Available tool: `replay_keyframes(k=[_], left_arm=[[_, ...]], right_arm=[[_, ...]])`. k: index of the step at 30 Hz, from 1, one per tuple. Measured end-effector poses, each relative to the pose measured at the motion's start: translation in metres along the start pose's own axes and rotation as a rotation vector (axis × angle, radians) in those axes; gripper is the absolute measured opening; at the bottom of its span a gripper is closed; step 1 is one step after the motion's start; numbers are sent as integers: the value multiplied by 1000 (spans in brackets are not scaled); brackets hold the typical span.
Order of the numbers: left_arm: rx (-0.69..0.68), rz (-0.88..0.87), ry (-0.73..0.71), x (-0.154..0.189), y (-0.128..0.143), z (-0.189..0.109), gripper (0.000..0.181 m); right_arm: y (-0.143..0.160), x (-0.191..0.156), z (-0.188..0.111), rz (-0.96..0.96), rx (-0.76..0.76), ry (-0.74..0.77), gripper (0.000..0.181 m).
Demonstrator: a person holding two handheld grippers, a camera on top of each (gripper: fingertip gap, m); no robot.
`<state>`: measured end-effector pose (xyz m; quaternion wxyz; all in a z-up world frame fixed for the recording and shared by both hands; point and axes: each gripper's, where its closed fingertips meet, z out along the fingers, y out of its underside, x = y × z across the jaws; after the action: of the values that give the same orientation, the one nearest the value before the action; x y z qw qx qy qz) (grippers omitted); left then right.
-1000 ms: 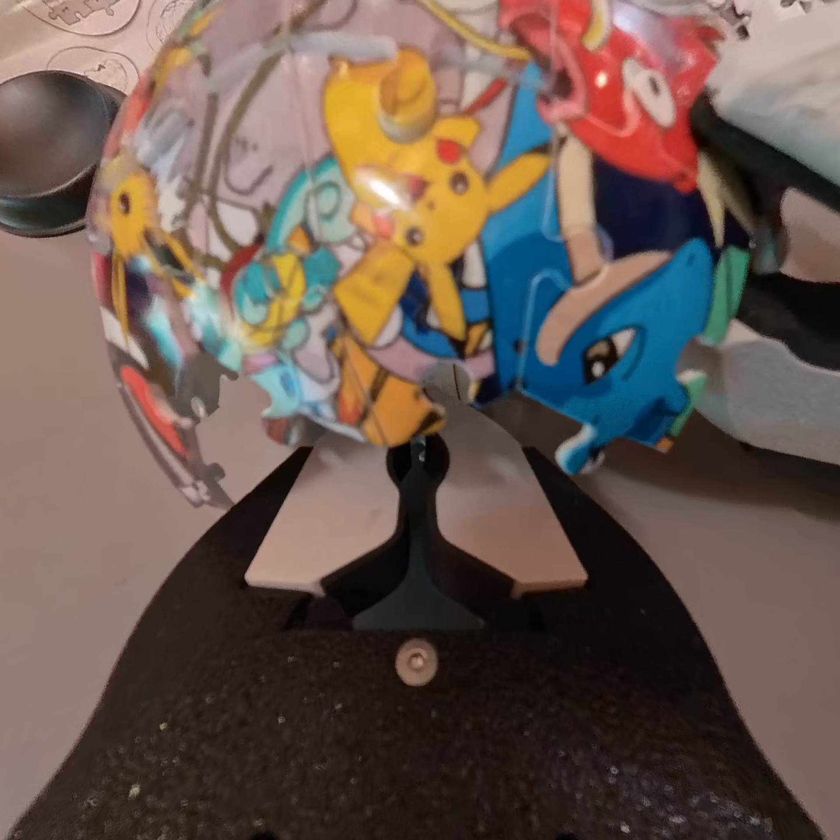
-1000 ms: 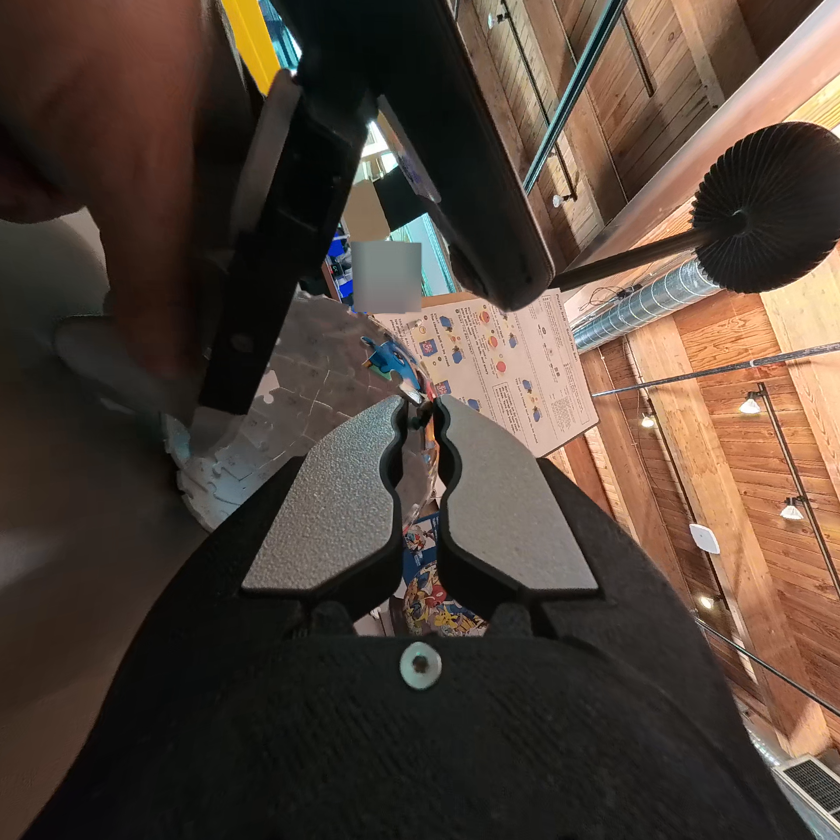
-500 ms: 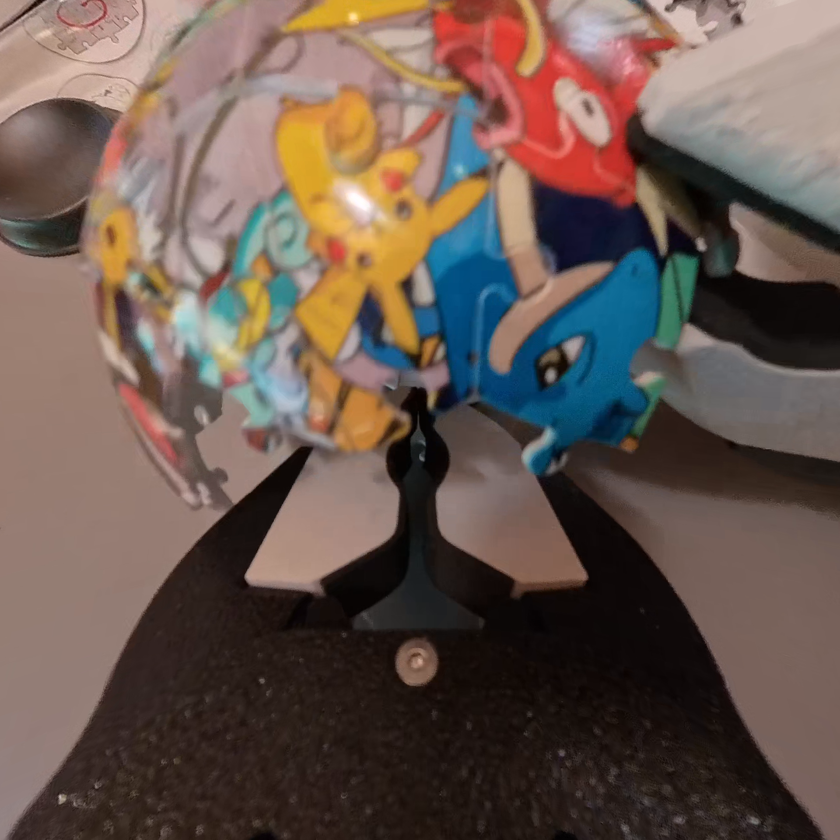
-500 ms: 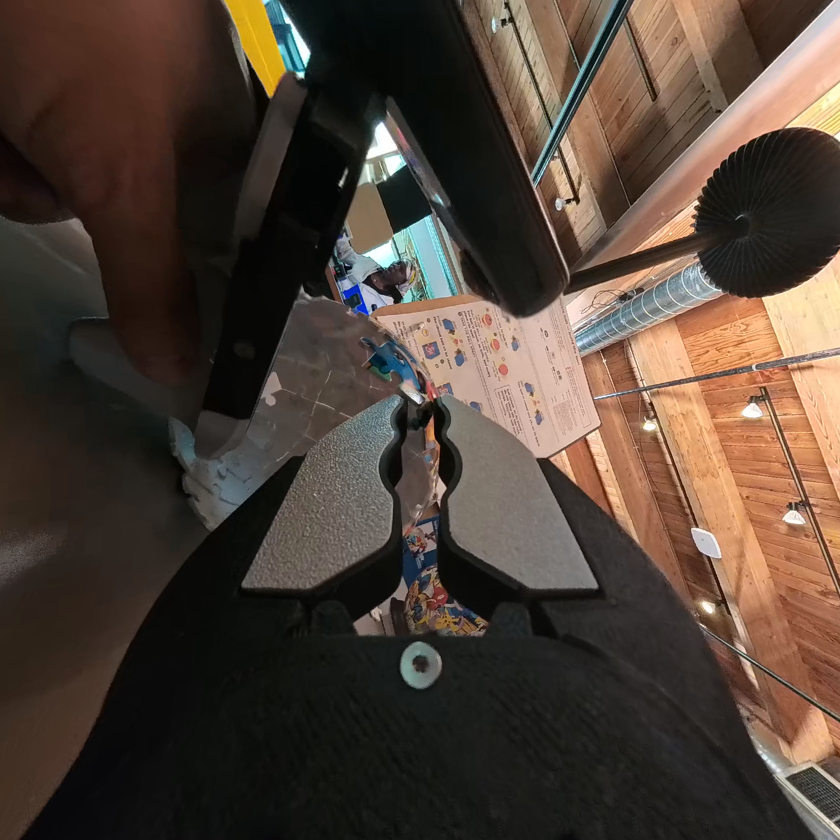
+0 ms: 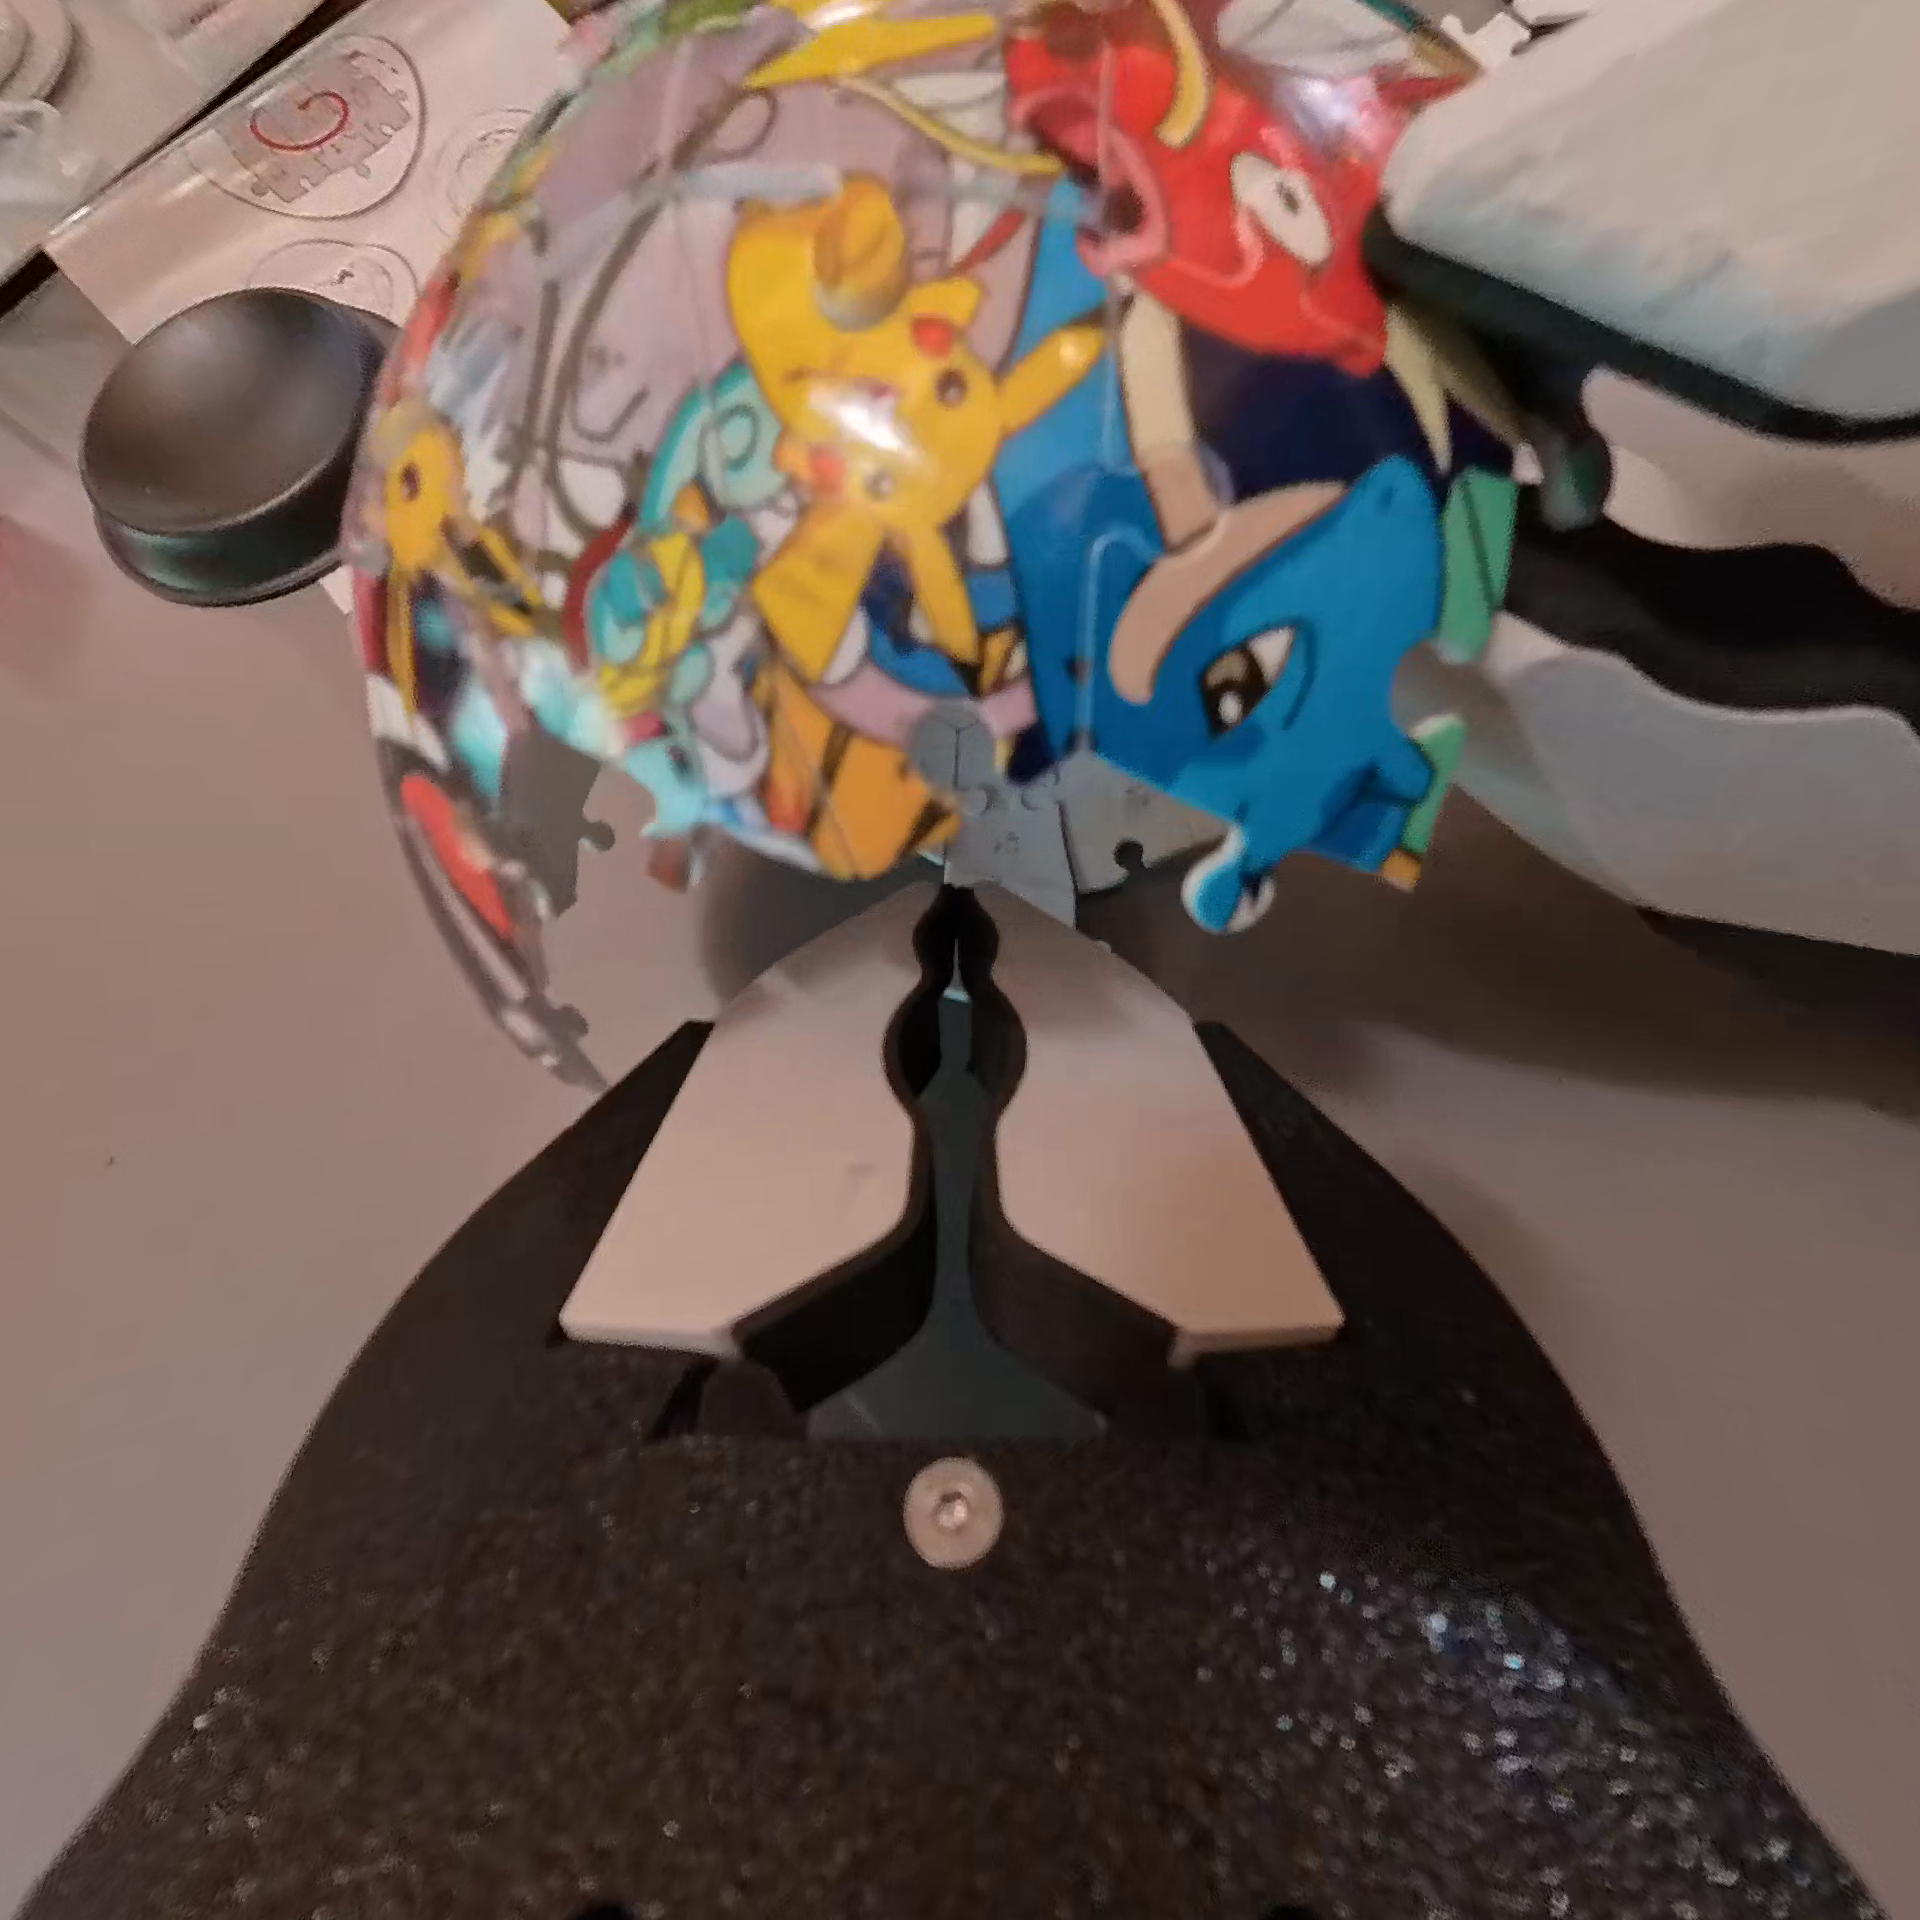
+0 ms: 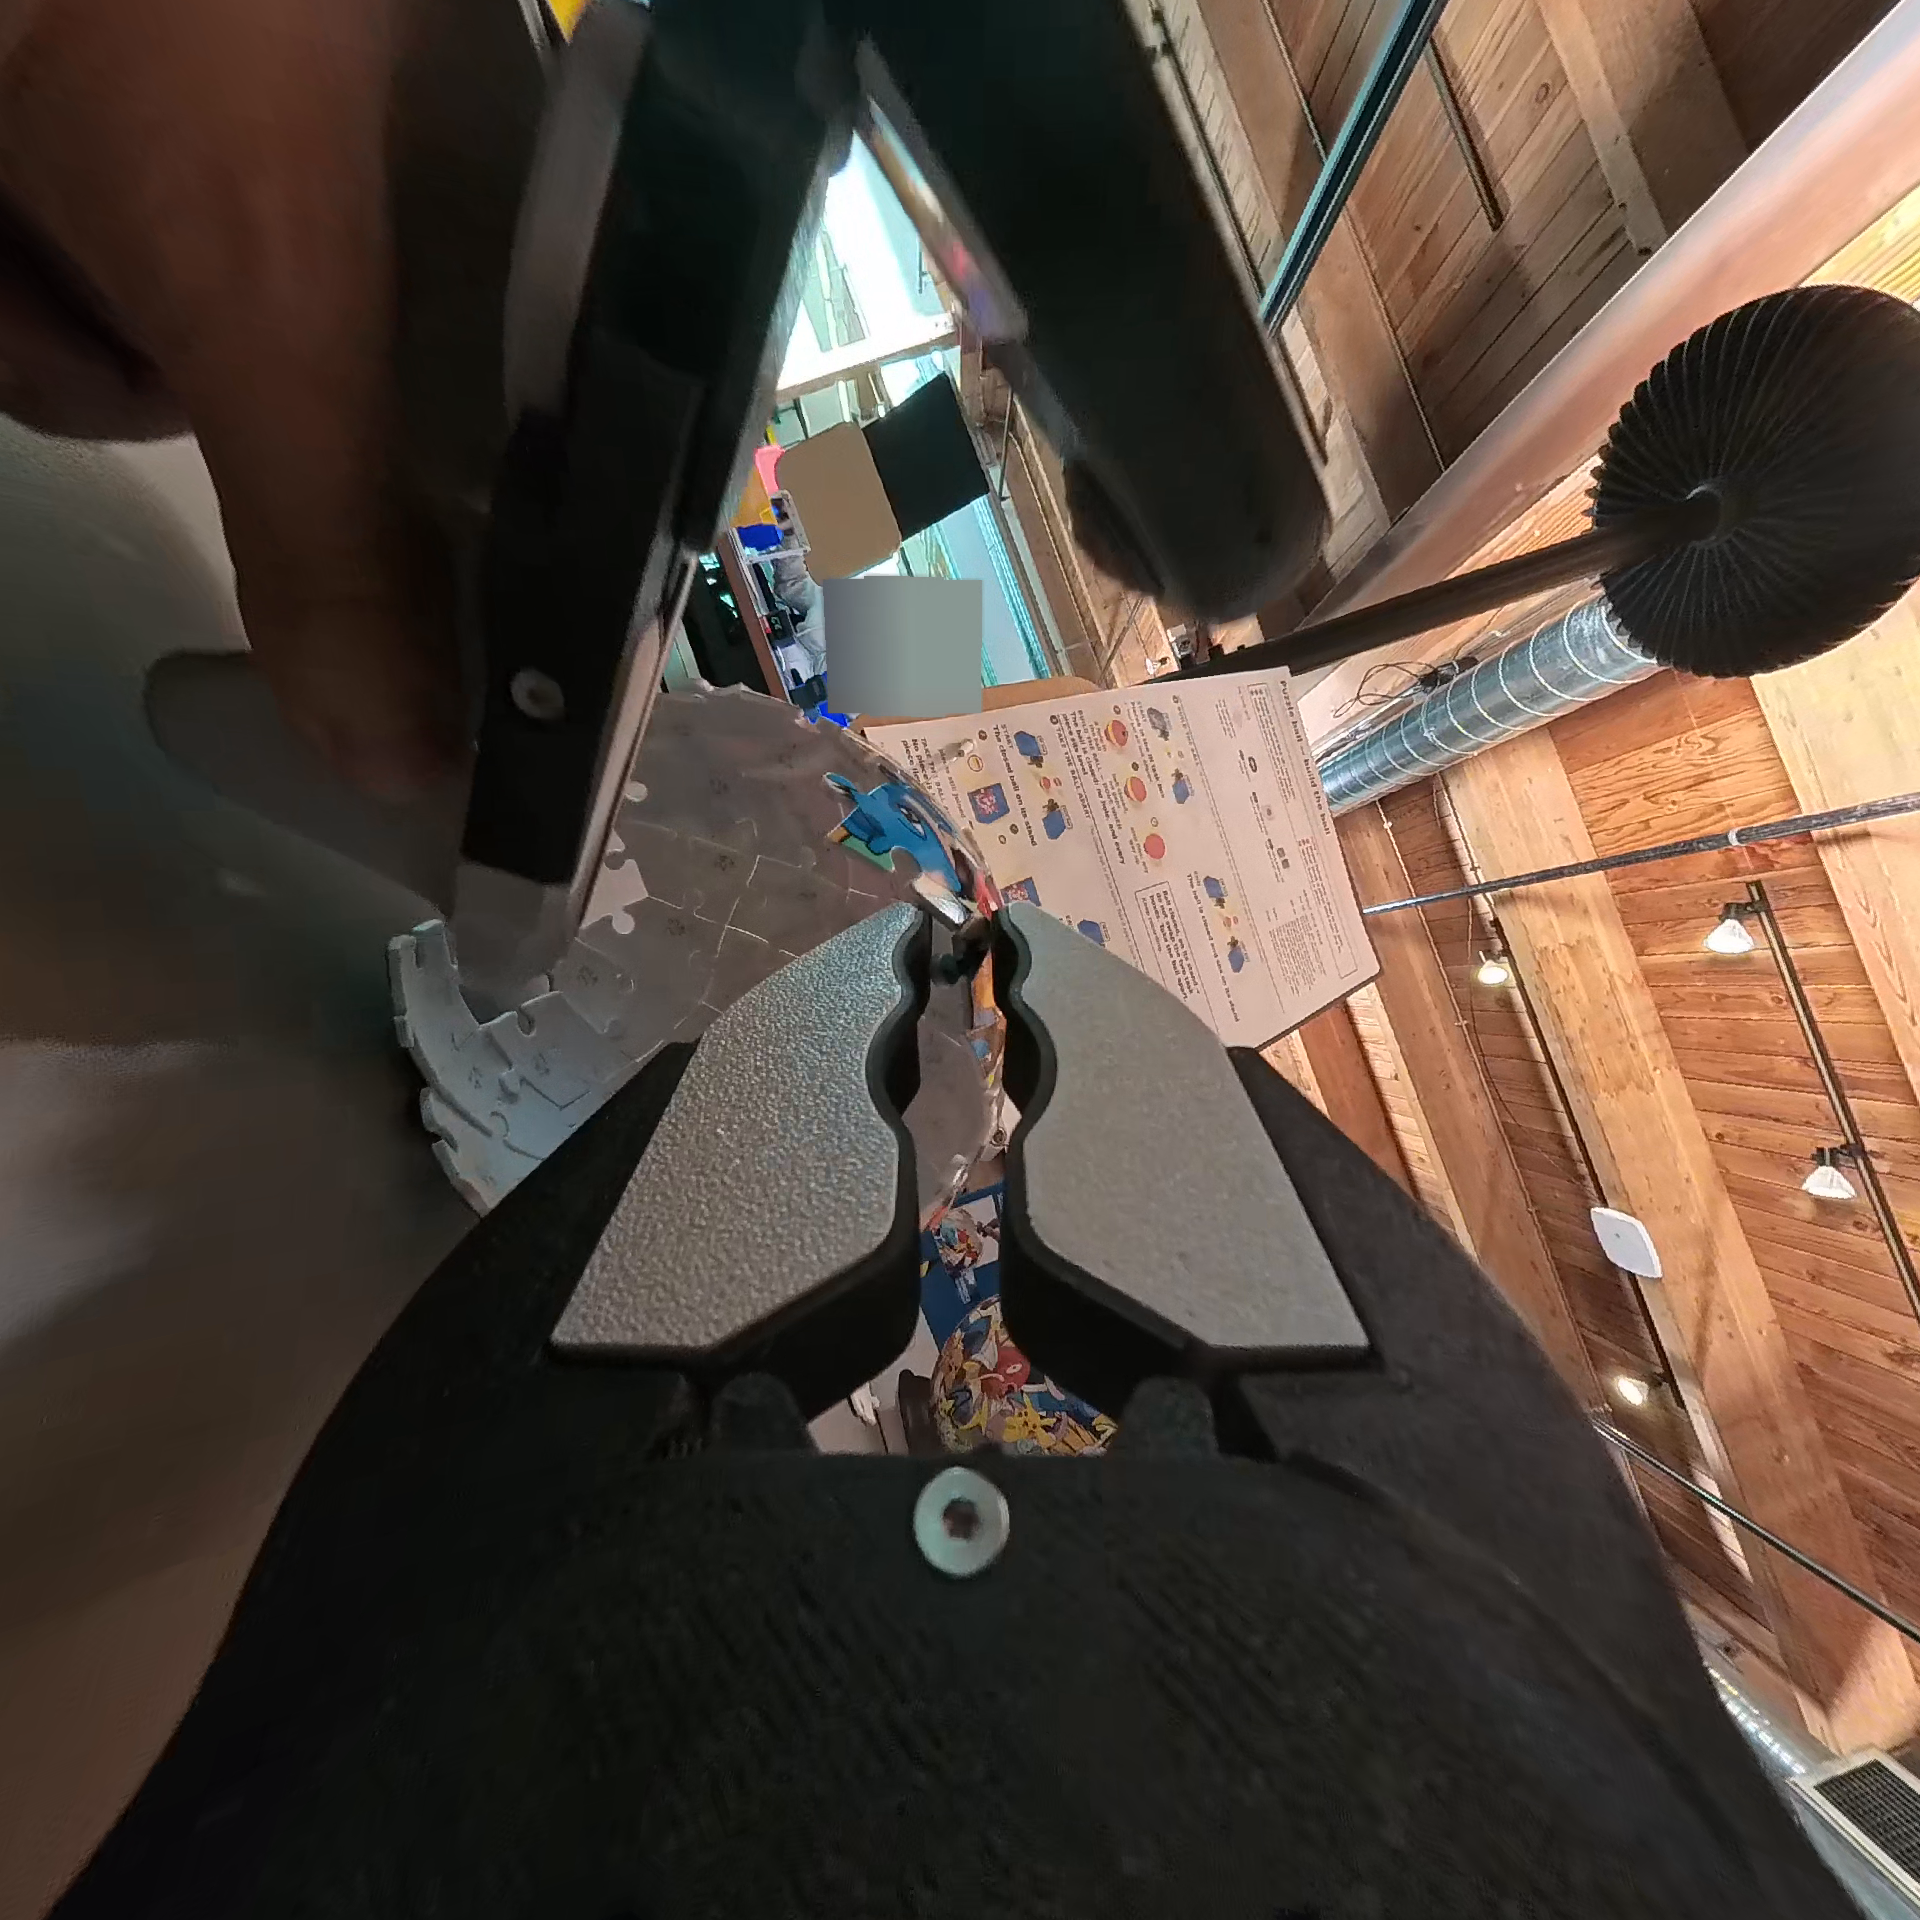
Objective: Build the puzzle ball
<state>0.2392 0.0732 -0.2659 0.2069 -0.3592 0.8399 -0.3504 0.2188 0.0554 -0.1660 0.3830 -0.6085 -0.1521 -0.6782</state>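
The puzzle ball (image 5: 894,436) is a partly built colourful shell held in the air between both grippers. Its grey inner side (image 6: 727,862) shows in the right wrist view. My left gripper (image 5: 956,914) is shut on the shell's lower jagged edge, at a grey piece (image 5: 997,842). My right gripper (image 6: 961,925) is shut on the shell's rim beside a blue printed piece (image 6: 894,831). The right gripper also shows in the left wrist view (image 5: 1558,457) at the ball's right side. The left gripper's finger (image 6: 520,883) touches the shell's far edge in the right wrist view.
A black round stand (image 5: 229,457) sits on the table at the left. An instruction sheet (image 5: 312,135) lies behind it and also shows in the right wrist view (image 6: 1143,852). A person's hand (image 6: 312,416) holds the left gripper. The puzzle box (image 6: 997,1392) lies below.
The ball has turned a little and its lower edge now shows grey inner pieces above the left fingertips. The stand and sheet have slid right in the left wrist view. Both grippers stay shut.
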Motion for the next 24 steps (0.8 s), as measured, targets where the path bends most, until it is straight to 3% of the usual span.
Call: replay_keyframes(k=[16, 21, 24], left_arm=[[-82, 68, -40, 5, 3, 9, 0], [-5, -9, -5, 0, -1, 3, 0], [116, -52, -11, -5, -14, -13, 0]], right_arm=[[-3, 0, 0, -3, 14, -3, 11], [0, 1, 1, 7, 4, -1, 11], [3, 2, 1, 7, -5, 2, 10]])
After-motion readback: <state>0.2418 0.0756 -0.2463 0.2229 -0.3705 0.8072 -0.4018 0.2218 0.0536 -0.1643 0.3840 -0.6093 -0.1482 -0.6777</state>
